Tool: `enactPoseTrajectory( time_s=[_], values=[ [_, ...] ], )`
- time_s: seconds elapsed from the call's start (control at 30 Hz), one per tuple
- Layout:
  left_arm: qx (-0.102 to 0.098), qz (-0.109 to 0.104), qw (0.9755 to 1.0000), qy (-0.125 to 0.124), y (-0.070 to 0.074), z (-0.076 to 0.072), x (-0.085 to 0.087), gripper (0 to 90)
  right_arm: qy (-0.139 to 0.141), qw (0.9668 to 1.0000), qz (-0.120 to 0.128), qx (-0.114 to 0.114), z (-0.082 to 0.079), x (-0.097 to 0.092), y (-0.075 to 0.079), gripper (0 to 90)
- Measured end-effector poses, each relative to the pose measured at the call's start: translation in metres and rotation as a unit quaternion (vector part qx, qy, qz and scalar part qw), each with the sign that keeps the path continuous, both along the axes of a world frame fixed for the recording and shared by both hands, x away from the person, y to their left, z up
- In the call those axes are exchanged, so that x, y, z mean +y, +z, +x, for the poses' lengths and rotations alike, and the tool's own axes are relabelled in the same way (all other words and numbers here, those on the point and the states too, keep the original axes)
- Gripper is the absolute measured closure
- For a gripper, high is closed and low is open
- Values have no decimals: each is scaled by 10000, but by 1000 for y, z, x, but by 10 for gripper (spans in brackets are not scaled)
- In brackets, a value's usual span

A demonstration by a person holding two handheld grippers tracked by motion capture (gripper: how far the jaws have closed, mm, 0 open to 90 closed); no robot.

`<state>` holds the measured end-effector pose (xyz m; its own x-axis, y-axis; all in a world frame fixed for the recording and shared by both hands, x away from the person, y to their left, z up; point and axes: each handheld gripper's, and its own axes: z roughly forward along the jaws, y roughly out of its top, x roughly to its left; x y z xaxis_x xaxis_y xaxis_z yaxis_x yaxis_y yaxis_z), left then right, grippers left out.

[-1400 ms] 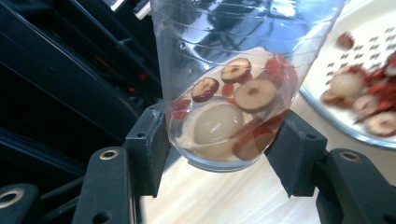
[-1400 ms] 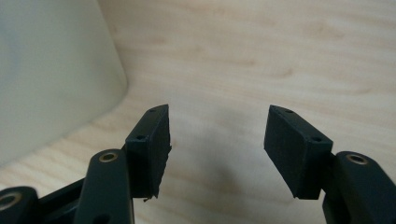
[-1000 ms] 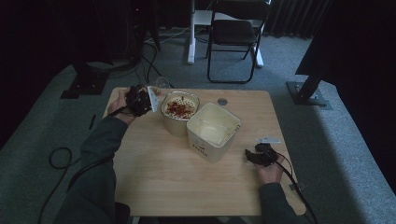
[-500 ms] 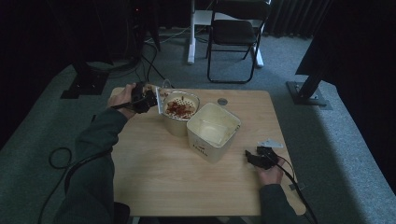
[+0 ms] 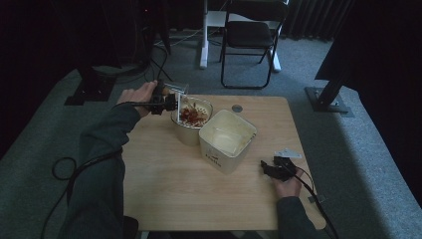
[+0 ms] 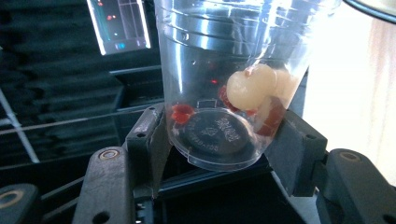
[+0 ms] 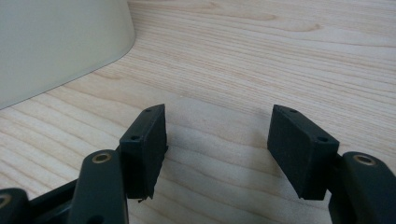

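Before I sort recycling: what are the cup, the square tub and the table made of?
Cup: clear thin plastic, glossy; contents show through. Tub: cream, smooth and matte, probably plastic, possibly enamelled metal. Table: pale wood grain, matte; solid wood or laminate, can't tell.

High view sits above the person's side, looking forward and down over the whole light wooden surface (image 5: 164, 189). Left gripper view is jammed right up against a clear plastic cup (image 6: 224, 79). Right gripper view skims low over that same wood, beside the cream square tub (image 7: 56, 42).

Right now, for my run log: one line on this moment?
left gripper: shut on clear cup, tipped over bowl | right gripper: open, idle
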<state>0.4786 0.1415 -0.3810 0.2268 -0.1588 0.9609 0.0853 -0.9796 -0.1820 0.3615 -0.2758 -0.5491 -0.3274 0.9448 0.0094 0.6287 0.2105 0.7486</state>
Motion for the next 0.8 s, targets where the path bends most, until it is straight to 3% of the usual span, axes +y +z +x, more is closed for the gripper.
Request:
enactPoseTrajectory(
  time_s=[0.13, 0.23, 0.43, 0.57, 0.6, 0.63, 0.67, 0.7, 0.73, 0.8],
  values=[
    [-81, 244, 9997, -48, 2, -1, -3, 431, 4, 10000, -8, -11, 0, 0, 0, 372],
    [-79, 275, 9996, -66, 2, 1, -3, 431, 2, 10000, -3, -6, 0, 0, 0, 372],
    [-97, 580, 9982, -123, -3, 1, -5, 432, 2, 10000, 0, -5, 0, 0, 0, 372],
    [-69, 477, 9988, -104, -3, 2, -6, 433, 3, 10000, -2, -6, 0, 0, 0, 372],
    [-74, 363, 9990, -230, -1, 0, -7, 433, 2, 10000, 0, -5, 0, 0, 0, 372],
    [-67, 353, 9993, -108, -1, 2, -6, 433, 0, 10000, 2, -3, 0, 0, 0, 372],
    [-166, 425, 9988, -169, -1, 2, -7, 433, 0, 10000, 3, -2, 0, 0, 0, 372],
    [-103, 263, 9994, -189, 1, 2, -7, 434, 0, 10000, 3, -2, 0, 0, 0, 372],
    [-157, 292, 9994, 5, 1, 7, -7, 433, 0, 10000, 2, -3, 0, 0, 0, 372],
    [-156, 330, 9993, -83, 2, 6, -9, 433, 3, 10000, -1, -6, 0, 0, 0, 372]
  ],
)
